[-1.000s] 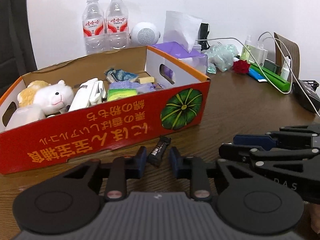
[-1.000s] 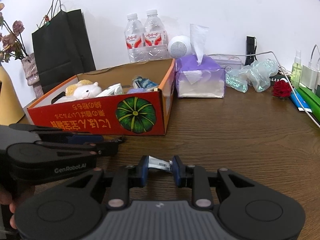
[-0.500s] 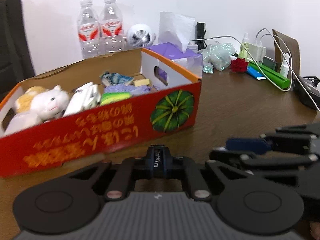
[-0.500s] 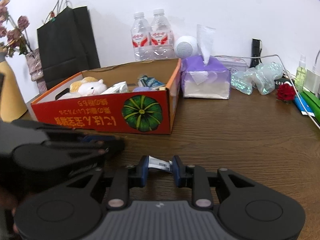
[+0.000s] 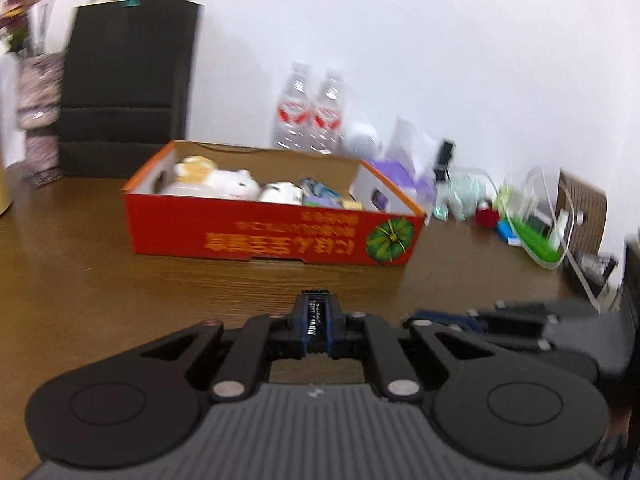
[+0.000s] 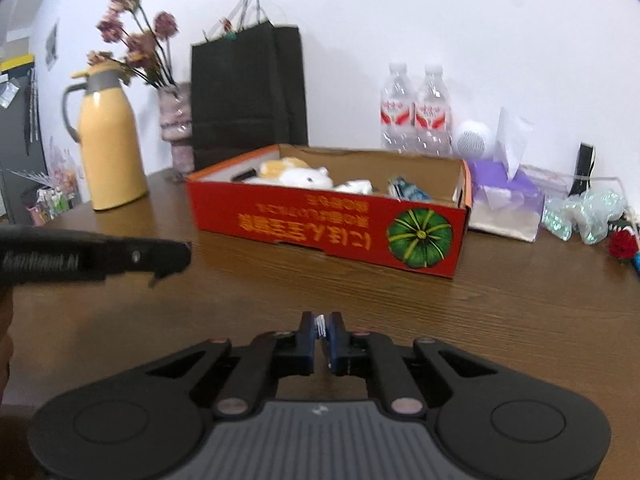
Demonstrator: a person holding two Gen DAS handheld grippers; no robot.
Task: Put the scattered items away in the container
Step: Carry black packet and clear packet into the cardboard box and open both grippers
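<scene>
Mostly both views are smeared, so fine print is hard to read. Between the left gripper [image 5: 316,326] fingers sits a small dark snack bar [image 5: 315,320], clamped tight on both sides; its long axis runs straight ahead toward the red box [image 5: 256,236], with a crimped end poking out in front. White lettering runs along the wrapper but is too blurred to read. The right gripper [image 6: 322,334] has its fingers drawn narrow onto a thin white packet [image 6: 321,325], seen edge-on, so only a sliver shows and its label is hidden. Both held items hang above the tabletop [image 6: 520,304], short of the box.

The box stands ahead on the tabletop, its front wall printed with upside-down orange Japanese characters and a green pumpkin picture [image 6: 420,233]. Inside lie a white plush toy [image 5: 234,184] and other items that are partly hidden by the wall. From the right wrist view the left gripper enters at the left edge, cut off, with part of a "GenRobot" marking on its side. Behind the box stand two water bottles [image 6: 416,108] with red labels, a black bag [image 6: 246,92], a purple tissue box [image 6: 506,196] and a yellow jug [image 6: 108,144].
</scene>
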